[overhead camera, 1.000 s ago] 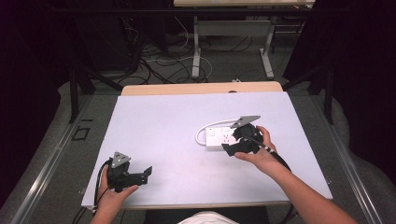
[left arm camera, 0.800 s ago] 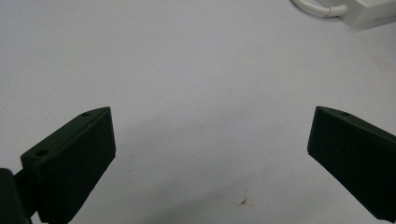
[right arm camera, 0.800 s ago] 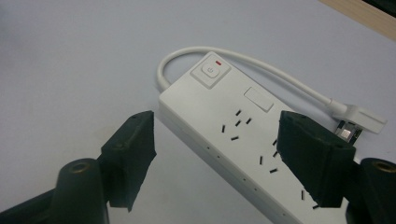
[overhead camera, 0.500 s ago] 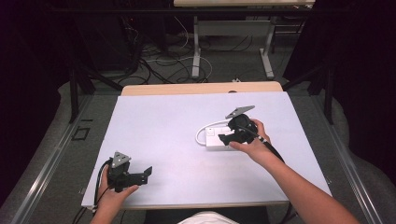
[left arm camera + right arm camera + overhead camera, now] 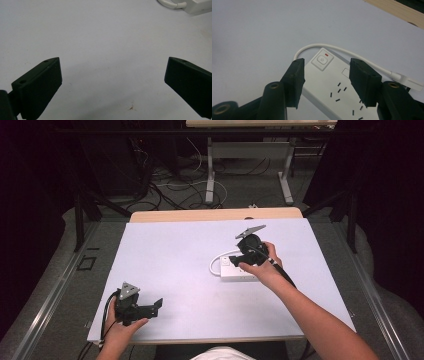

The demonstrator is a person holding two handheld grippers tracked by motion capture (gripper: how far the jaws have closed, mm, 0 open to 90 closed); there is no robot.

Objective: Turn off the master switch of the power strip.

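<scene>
Right gripper view shows my right tongs (image 5: 325,80) half open over the white power strip (image 5: 337,87), one jaw on each side, not yet pressing; they have just been closing. Its white cord (image 5: 342,51) curls behind on the desk (image 5: 257,30). My left tongs (image 5: 145,309) rest wide open, empty, well apart.

A white power strip (image 5: 239,270) lies right of centre on the white table (image 5: 175,250), its white cable (image 5: 217,262) looping off its left end. The right gripper (image 5: 235,261) sits over the strip's left end, its jaws having just been closing. The left gripper (image 5: 156,306) rests at the lower left of the frame, near the table's front edge, jaws apart.
</scene>
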